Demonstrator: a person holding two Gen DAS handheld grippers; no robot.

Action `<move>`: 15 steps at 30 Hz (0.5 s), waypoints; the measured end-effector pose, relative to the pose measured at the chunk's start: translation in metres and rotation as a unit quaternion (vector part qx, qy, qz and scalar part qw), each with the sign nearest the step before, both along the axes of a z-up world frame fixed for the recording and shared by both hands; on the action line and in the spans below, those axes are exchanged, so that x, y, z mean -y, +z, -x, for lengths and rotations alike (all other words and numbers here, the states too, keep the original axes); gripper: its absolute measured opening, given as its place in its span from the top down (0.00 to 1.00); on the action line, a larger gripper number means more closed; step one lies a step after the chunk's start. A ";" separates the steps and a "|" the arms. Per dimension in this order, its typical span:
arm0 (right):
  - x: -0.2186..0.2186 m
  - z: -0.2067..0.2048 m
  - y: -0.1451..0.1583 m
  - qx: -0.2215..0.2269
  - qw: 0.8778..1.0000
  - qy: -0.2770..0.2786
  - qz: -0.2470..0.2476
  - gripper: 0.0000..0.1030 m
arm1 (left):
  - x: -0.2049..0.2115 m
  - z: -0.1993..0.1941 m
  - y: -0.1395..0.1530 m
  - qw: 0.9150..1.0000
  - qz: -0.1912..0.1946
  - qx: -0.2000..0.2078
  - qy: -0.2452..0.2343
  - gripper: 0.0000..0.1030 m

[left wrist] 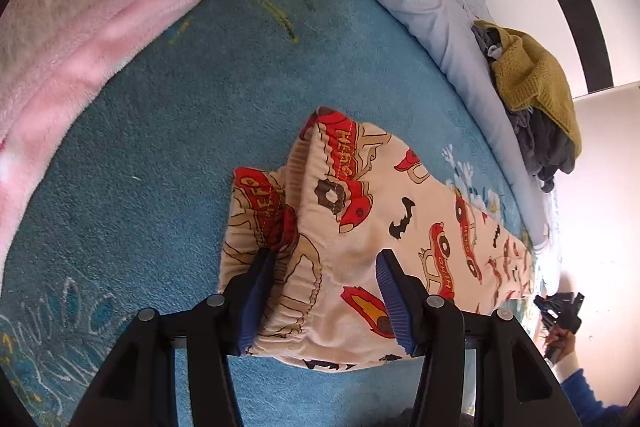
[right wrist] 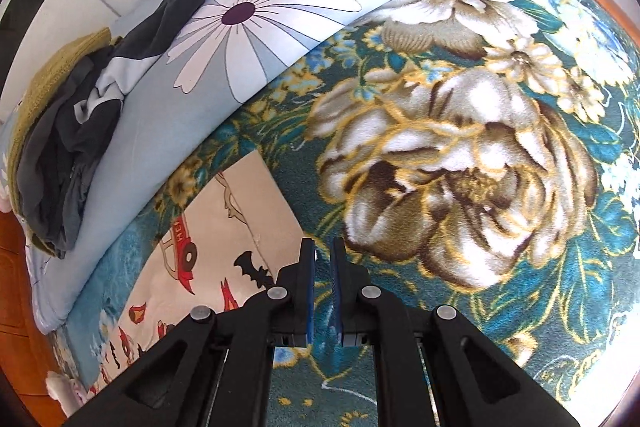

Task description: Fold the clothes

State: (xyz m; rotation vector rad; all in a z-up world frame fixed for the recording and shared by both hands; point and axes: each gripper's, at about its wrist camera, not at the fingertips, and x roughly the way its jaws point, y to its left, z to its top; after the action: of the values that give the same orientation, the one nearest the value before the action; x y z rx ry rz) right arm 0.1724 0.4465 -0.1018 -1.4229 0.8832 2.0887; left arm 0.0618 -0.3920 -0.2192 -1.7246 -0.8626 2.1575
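- The cream pyjama trousers [left wrist: 360, 227] are soft cotton printed with red cars, black bats and red lettering; they lie lengthwise on the plush teal blanket [left wrist: 180, 131] and serve as the landmark here.
- Their waistband is gathered, ribbed elastic, puckered and partly turned over so that a fold of it stands up at the near end.
- The left gripper [left wrist: 326, 267] is spread wide across that waistband end; one ridged blue pad [left wrist: 256, 291] presses into the bunched fabric, the other sits on top of the cloth, so it straddles the garment without pinching it.
- The right gripper [right wrist: 323, 251] hovers just beside the trousers' [right wrist: 224, 227] other end, over the blanket's [right wrist: 440, 163] big beige flower; its blue pads are nearly together with a thin gap and nothing between them.
- Beyond the trousers, a smooth pale-blue quilt [right wrist: 256, 19] with white daisy print lies rolled along the blanket's edge.
- On the quilt sits a loose heap: a mustard knitted garment [left wrist: 532, 79] over crumpled dark grey clothes [right wrist: 80, 131].
- On the far side from the quilt, a fluffy pink and beige fleece [left wrist: 80, 11] is folded thick.
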 end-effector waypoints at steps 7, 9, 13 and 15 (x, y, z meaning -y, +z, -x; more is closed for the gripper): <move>0.025 0.004 0.001 0.026 0.999 0.022 -0.009 0.93 | -0.008 -0.003 0.009 0.998 0.049 -0.025 0.010 0.74; 0.035 0.007 -0.001 0.033 0.999 0.032 -0.009 0.93 | -0.004 -0.012 0.025 0.998 0.035 -0.038 0.030 0.75; 0.037 0.005 -0.001 0.018 0.999 0.047 0.001 0.93 | 0.010 -0.037 0.041 0.997 0.024 -0.045 0.064 0.75; 0.036 0.003 -0.001 0.009 0.999 0.053 0.009 0.93 | 0.013 -0.045 0.028 0.996 0.053 -0.021 0.065 0.75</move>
State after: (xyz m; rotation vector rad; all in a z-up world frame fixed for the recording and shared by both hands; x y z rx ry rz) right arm 0.1694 0.4110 -0.1028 -1.5257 0.8390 2.1469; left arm 0.1068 -0.4050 -0.1914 -1.7096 -0.8860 2.3546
